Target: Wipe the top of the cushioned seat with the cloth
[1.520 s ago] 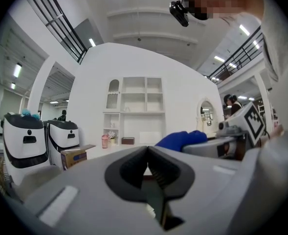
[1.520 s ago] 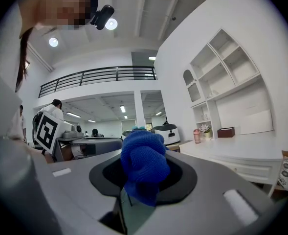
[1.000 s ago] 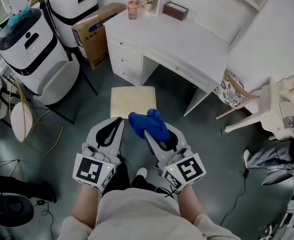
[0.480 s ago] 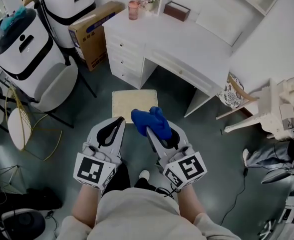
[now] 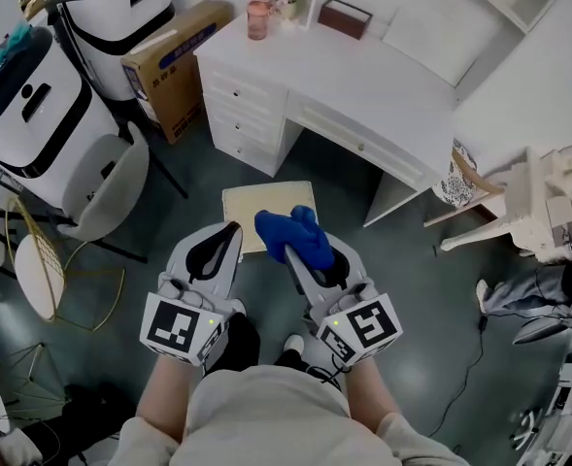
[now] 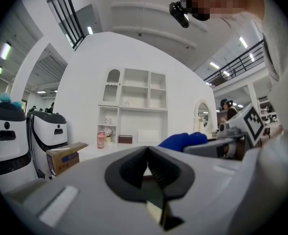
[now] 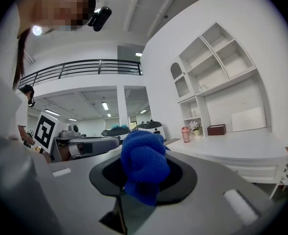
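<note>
Head view: our right hand-held gripper (image 5: 289, 253) clamps the cloth (image 5: 296, 231) just short of the cushioned seat (image 5: 250, 205); left hand-held gripper (image 5: 232, 231) closed, empty.

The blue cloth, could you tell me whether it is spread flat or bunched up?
Bunched up: the blue cloth is a crumpled wad gripped in the right claw.

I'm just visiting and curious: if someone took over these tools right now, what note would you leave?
Right tool: shut on the bunched blue cloth.
Left tool: shut, empty.
Cushioned seat: beside the white desk, below and ahead of both tools.
Done: cloth gripped.
Left: bring the cloth down and wipe the seat top.
</note>
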Available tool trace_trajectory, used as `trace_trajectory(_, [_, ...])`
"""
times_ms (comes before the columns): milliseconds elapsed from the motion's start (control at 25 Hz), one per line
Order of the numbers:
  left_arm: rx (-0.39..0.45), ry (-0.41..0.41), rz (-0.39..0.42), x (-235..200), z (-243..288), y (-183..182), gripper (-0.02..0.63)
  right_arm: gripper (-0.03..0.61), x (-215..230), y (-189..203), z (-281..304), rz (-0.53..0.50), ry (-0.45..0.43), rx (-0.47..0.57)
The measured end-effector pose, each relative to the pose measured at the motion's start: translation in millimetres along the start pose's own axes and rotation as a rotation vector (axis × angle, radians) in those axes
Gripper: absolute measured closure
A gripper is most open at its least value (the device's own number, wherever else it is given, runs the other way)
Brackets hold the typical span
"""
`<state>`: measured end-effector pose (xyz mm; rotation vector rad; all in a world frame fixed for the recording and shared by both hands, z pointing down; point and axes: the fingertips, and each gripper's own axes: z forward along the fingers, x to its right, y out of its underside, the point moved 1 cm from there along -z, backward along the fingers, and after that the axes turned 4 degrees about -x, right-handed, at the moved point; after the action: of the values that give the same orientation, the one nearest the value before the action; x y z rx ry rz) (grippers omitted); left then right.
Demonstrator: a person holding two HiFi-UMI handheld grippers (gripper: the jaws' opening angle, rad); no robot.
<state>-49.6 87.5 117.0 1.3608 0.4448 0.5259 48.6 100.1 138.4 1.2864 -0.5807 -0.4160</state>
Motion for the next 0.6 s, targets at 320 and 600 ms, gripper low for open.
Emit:
trace_trajectory(320, [0.001,0.044,0.001,-51.4,21.1,1.1,0.614,0.446,2.1,-4.0,51.6,0.008,0.047,-0.004])
trace_trajectory(600, [0.003,0.072,0.001,-82.2,31.3,4.1,0.614,0.445,3.4,-4.7,81.4,0.022,0.082,-0.001])
